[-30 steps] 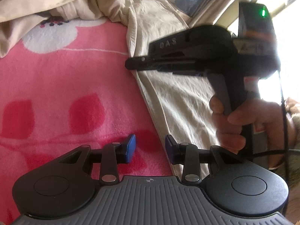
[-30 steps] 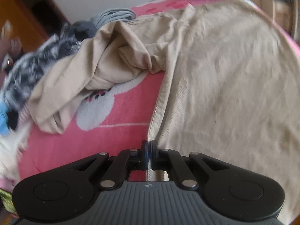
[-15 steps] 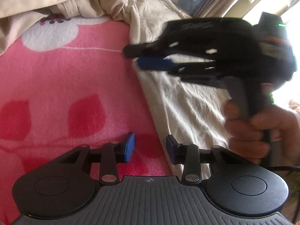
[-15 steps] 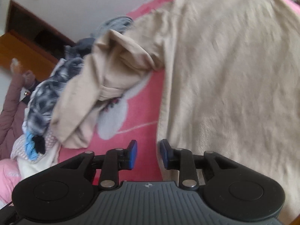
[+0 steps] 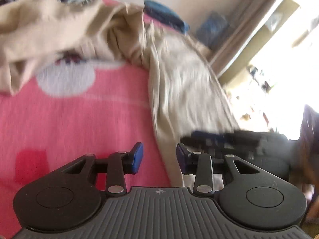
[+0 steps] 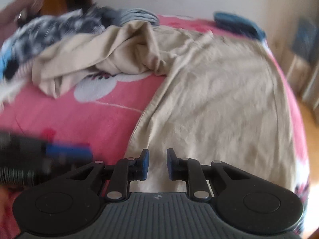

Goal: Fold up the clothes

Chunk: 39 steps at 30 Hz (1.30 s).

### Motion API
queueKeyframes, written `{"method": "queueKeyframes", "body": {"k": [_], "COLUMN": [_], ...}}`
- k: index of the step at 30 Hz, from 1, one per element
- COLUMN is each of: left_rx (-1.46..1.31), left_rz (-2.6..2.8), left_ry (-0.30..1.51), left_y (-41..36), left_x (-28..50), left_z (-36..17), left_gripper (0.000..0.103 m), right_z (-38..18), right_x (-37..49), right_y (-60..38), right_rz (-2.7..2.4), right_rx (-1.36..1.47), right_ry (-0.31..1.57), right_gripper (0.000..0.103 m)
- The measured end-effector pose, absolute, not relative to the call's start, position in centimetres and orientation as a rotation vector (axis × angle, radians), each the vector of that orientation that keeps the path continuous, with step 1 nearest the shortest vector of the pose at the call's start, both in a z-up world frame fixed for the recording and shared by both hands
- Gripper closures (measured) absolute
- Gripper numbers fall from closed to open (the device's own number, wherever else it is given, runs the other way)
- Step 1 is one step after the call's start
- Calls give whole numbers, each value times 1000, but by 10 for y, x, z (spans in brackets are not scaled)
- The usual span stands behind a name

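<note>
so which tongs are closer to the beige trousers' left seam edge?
Left, narrowly. The left tongs straddle the seam edge of the beige trousers, jaws apart. The right tongs hang open just inside that edge, over the flat leg. Neither grips cloth.

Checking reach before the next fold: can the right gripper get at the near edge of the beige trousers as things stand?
Probably yes. The right gripper, whose jaws have just been closing with nothing between them, hangs over the beige trousers, which lie flat and uncovered on the pink blanket. The left gripper is beside it, not in the way.
</note>
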<state>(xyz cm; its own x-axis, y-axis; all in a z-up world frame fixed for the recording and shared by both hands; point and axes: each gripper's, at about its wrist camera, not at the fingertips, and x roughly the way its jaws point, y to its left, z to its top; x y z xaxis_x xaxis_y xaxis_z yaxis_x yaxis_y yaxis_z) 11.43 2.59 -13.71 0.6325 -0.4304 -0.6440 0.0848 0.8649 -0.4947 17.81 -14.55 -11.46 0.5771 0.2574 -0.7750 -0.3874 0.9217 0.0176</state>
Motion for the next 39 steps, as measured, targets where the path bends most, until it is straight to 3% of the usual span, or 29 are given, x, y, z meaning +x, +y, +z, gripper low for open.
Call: {"method": "queueKeyframes", "body": {"k": [12, 17, 19, 21, 27, 31, 39], "left_rx": [-457, -380, -339, -349, -408, -467, -314], "left_rz": [-305, -278, -207, -191, -230, -319, -321], "left_ry": [749, 792, 818, 825, 783, 749, 799], "left_y": [26, 14, 14, 21, 29, 32, -2], "left_x": [141, 147, 150, 150, 145, 143, 146], "left_z": [-145, -154, -160, -165, -157, -152, -167], "left_gripper": [67, 68, 84, 89, 88, 81, 81], "right_z": [-119, -118, -117, -115, -110, -108, -116], "right_x": [162, 158, 157, 160, 183, 191, 177], "right_y": [-172, -178, -177, -175, -156, -152, -168], "right_rz": [365, 368, 364, 362, 377, 380, 369], "right_rx": [-202, -195, -213, -225, -269, -274, -239], "right_ry": [850, 848, 833, 813, 772, 761, 800], "right_gripper": [83, 83, 83, 83, 84, 84, 84]}}
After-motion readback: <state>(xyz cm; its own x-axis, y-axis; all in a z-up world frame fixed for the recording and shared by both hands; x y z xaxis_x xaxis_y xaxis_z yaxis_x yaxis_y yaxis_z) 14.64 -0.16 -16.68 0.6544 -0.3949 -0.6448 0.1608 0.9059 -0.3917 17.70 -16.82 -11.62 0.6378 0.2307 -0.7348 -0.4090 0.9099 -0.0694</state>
